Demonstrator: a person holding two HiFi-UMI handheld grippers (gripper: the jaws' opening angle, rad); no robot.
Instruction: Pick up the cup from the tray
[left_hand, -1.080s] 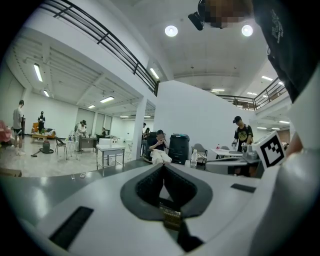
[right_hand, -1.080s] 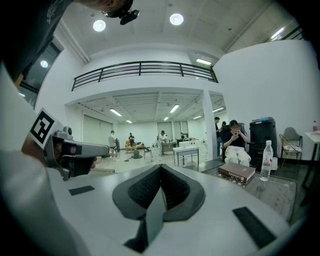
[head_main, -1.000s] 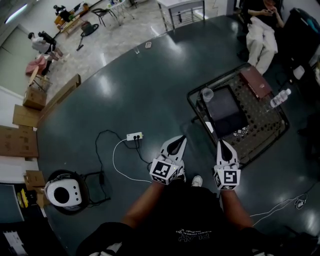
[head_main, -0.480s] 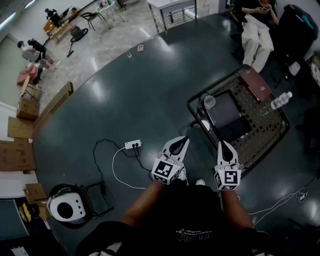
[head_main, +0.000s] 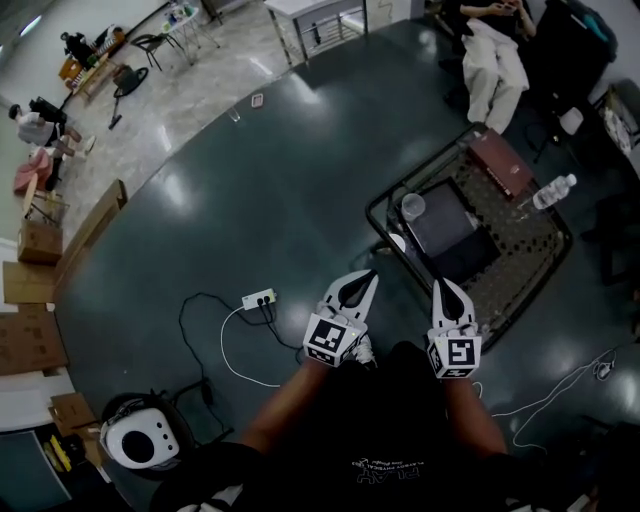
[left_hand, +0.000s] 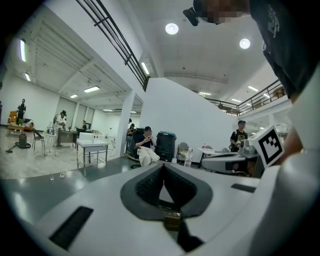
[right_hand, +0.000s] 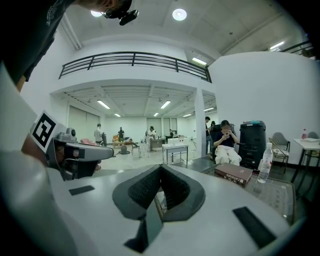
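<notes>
A clear plastic cup stands at the near left corner of a dark tray on a black-framed glass table, seen in the head view. Both grippers are held side by side in front of my body, short of the table and apart from the cup. My left gripper has its tips together with nothing between them. My right gripper is also shut and empty, pointing at the table's near edge. Neither gripper view shows the cup.
On the table lie a brown book and a water bottle. A power strip with cables lies on the dark floor to my left. A person sits beyond the table.
The floor, power strip and table have slid down the head view as I step forward toward the table. Both grippers keep their pose and stay shut.
</notes>
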